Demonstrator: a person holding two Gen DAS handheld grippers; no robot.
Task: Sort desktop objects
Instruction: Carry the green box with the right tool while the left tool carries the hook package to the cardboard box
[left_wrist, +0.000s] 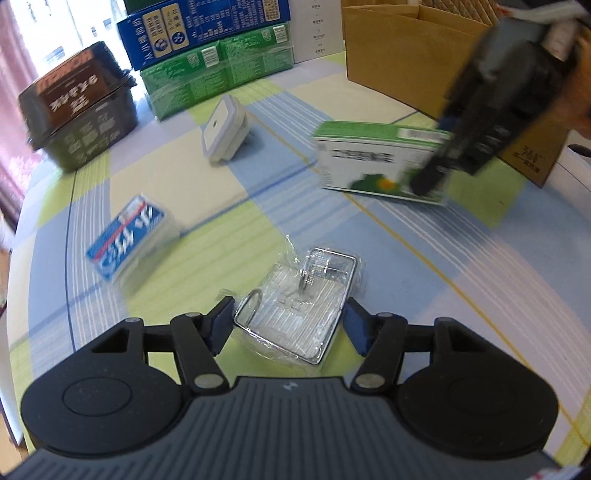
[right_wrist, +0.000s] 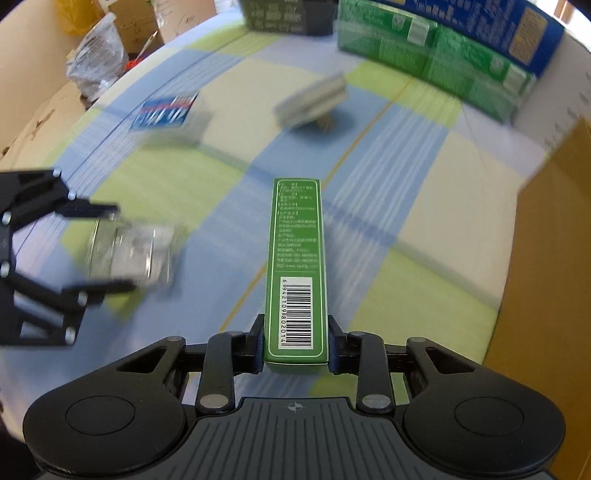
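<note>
At lower centre of the left wrist view, my left gripper (left_wrist: 290, 326) was clamped on a plastic-wrapped wire rack (left_wrist: 299, 314), its pads against the rack's sides. In the right wrist view, my right gripper (right_wrist: 295, 347) gripped a green box (right_wrist: 297, 266) at lower centre, above the checked tablecloth (right_wrist: 424, 280).

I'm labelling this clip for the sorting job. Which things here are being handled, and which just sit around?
In hand:
- green box, clamped in right hand-held gripper
- wrapped wire rack, between left hand-held gripper pads

Lying about:
- blue packet
- white adapter
- cardboard carton
</note>
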